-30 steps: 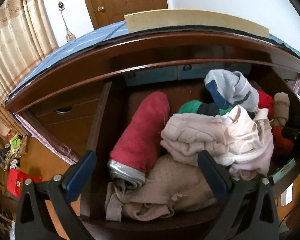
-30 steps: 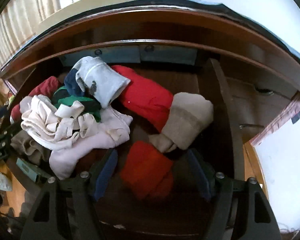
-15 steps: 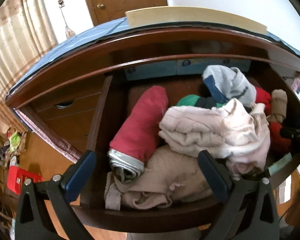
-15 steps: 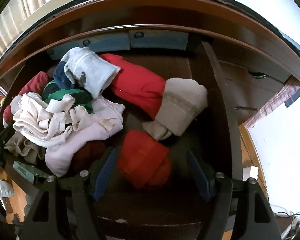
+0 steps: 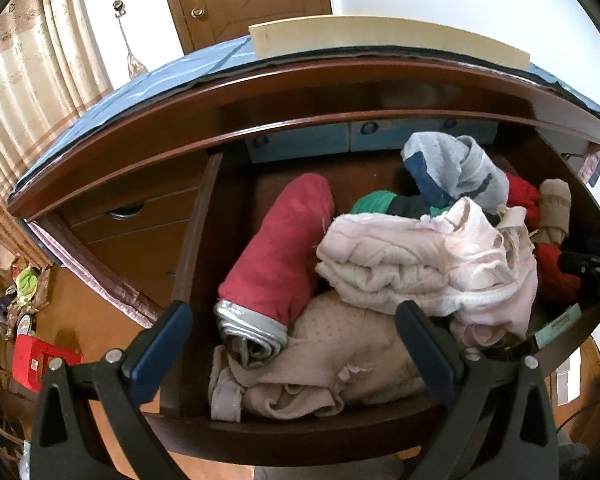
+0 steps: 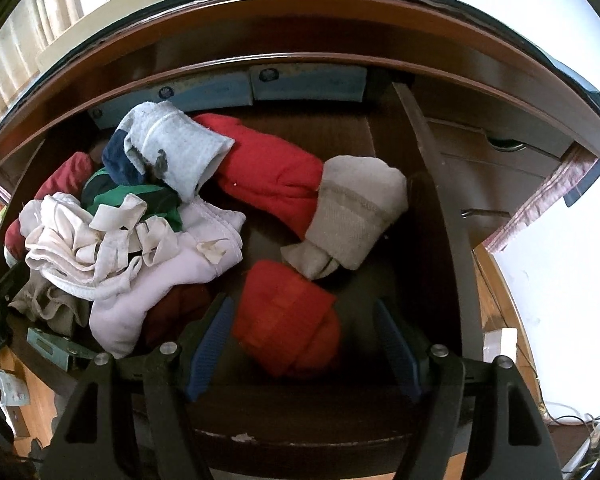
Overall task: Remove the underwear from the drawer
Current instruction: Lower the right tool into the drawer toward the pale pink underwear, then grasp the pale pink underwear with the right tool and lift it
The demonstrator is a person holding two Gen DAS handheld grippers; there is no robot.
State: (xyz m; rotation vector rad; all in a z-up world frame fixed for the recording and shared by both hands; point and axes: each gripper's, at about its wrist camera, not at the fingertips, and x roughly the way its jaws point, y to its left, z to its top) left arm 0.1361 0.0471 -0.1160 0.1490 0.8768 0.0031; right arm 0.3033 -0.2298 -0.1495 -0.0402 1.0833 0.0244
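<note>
An open dark wooden drawer (image 5: 188, 248) (image 6: 432, 184) holds a heap of underwear. In the left wrist view a rolled maroon piece (image 5: 280, 248) lies left, a beige piece (image 5: 340, 360) at the front, and a pale pink bundle (image 5: 420, 264) on top. In the right wrist view a rolled red piece (image 6: 288, 320) lies at the front, with a grey-beige roll (image 6: 352, 220), a long red roll (image 6: 268, 172) and the pink bundle (image 6: 112, 248). My left gripper (image 5: 296, 344) is open above the drawer's front left. My right gripper (image 6: 304, 348) is open around the red roll's sides, apart from it.
A grey and navy piece (image 5: 456, 168) (image 6: 172, 148) and a green one (image 6: 140, 200) top the heap. Blue boxes (image 6: 308, 84) line the drawer's back. A closed drawer (image 5: 140, 224) lies left, another (image 6: 496, 176) right. A red stool (image 5: 36, 360) stands on the floor.
Both grippers have drawn back and up a little from the drawer, so its front edge shows more. The clothes have not moved.
</note>
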